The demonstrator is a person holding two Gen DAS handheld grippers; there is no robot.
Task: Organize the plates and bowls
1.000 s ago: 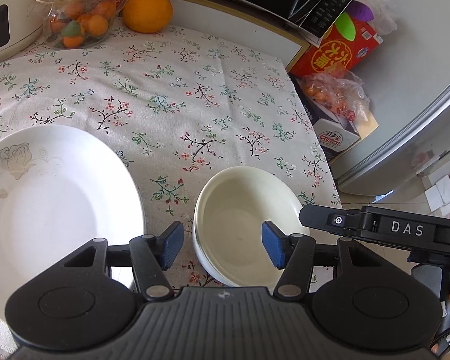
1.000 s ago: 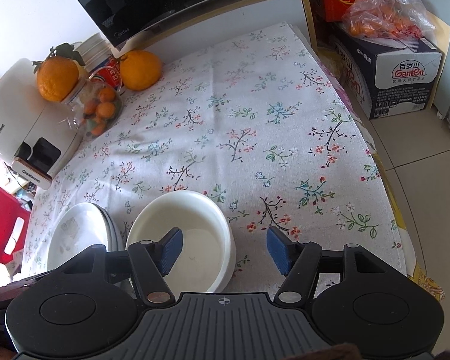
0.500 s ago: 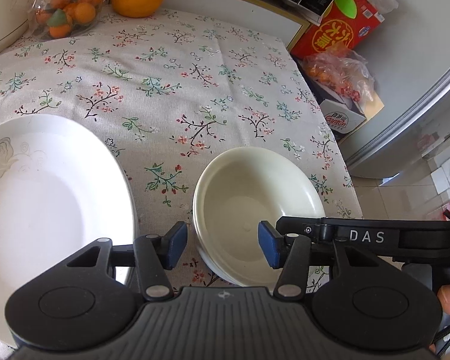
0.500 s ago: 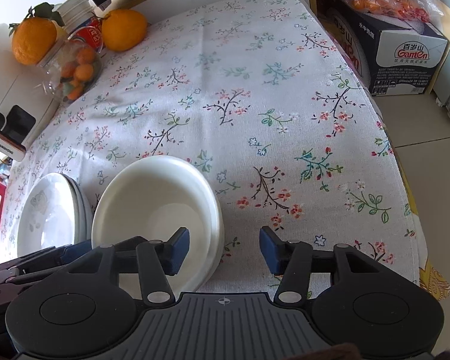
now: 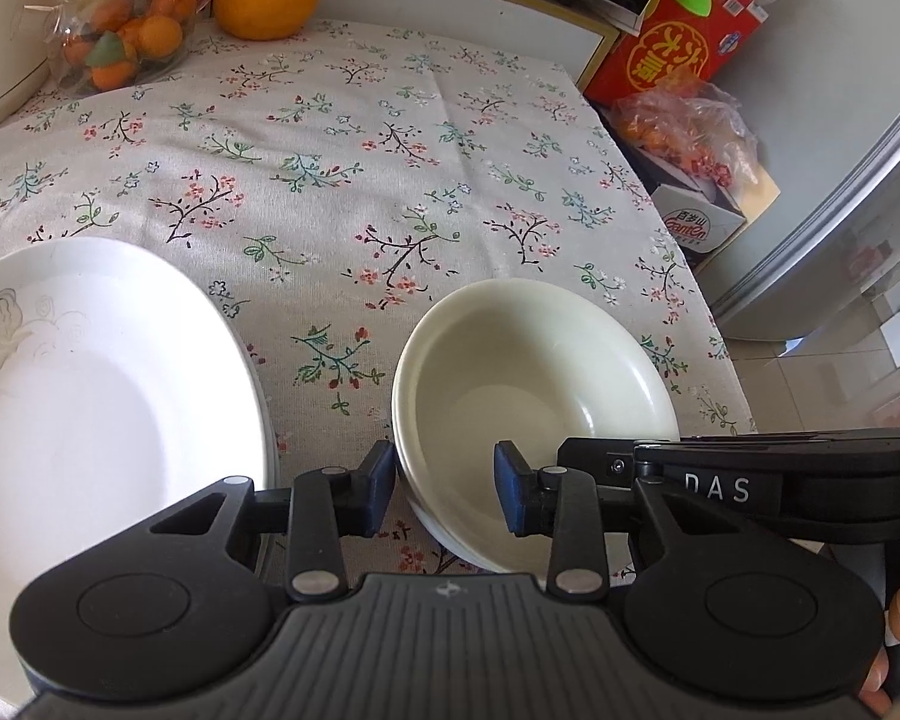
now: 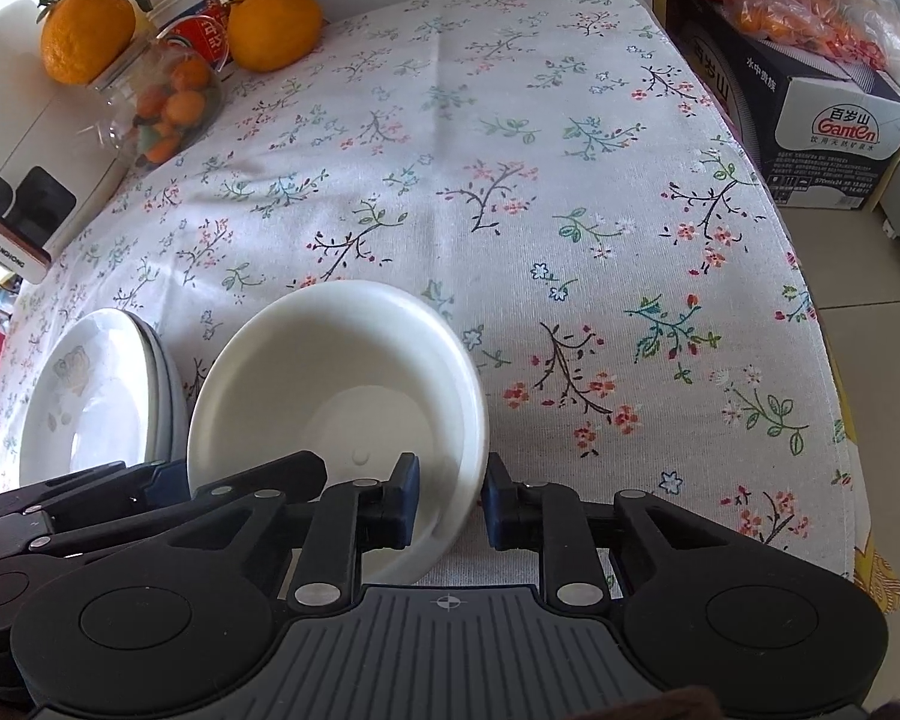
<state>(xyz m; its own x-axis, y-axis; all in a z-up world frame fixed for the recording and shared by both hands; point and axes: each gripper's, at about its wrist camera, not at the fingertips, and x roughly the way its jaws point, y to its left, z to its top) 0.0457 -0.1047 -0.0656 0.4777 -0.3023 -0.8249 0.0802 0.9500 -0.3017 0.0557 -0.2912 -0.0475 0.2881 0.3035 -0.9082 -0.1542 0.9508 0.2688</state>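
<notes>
Step in hand: two-handed grasp of the stacked cream ceramic bowls (image 5: 534, 396) on the floral tablecloth (image 5: 342, 180), beside the white plates (image 5: 90, 372). Left gripper (image 5: 444, 492) and right gripper (image 6: 450, 501) have just been closing, each straddling a near rim; contact uncertain. Next: firm, level lift.

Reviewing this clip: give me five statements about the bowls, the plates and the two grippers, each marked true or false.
1. The bowls sit to the right of the plates in the left wrist view. True.
2. The top bowl holds fruit. False: it is empty.
3. Each gripper has one finger inside the bowl and one outside its rim. True: the left gripper straddles the left rim, the right gripper the right rim; both have just been closing.
4. The top plate is plain white. False: it bears a faint flower print.
5. The bowls rest on bare wood. False: they stand on a floral tablecloth.
</notes>
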